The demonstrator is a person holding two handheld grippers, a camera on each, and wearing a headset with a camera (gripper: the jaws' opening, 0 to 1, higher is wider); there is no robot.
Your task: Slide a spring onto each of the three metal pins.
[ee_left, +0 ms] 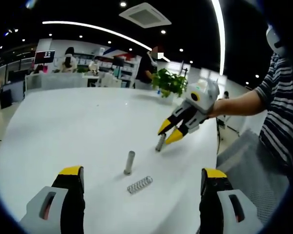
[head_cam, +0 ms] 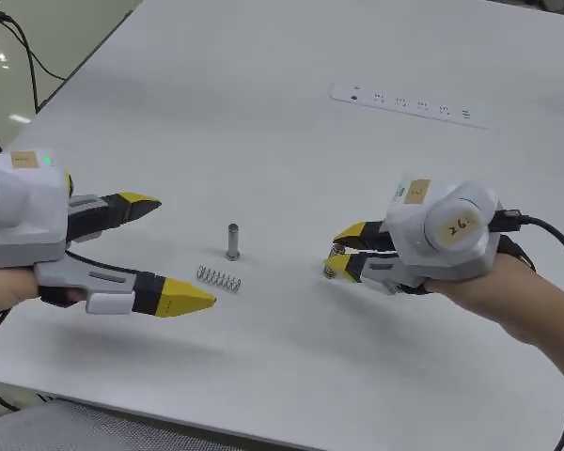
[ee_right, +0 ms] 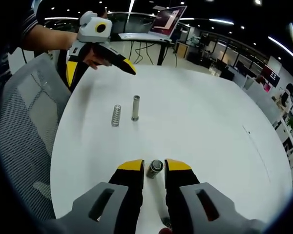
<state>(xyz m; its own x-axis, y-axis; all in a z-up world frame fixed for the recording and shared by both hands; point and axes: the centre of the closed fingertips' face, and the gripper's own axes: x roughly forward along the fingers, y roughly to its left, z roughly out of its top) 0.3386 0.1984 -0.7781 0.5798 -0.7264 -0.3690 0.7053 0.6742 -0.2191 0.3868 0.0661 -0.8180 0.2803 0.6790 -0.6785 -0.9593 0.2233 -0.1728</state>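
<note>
My left hand-held gripper [head_cam: 183, 251] gapes empty, lined up on loose spring [head_cam: 218, 278] beside upright pin [head_cam: 233, 241]; right hand-held gripper [head_cam: 336, 252] nearly closed around second pin [ee_right: 155, 167], grip unclear.

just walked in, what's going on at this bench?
A person is working with handheld tongs on a white table. The right tongs are closed on a short metal pin standing on the table; it seems to carry a spring already. The left tongs hang open near a second pin, which stands bare. A loose spring lies beside that pin, apart from it and not yet slid on.
</note>
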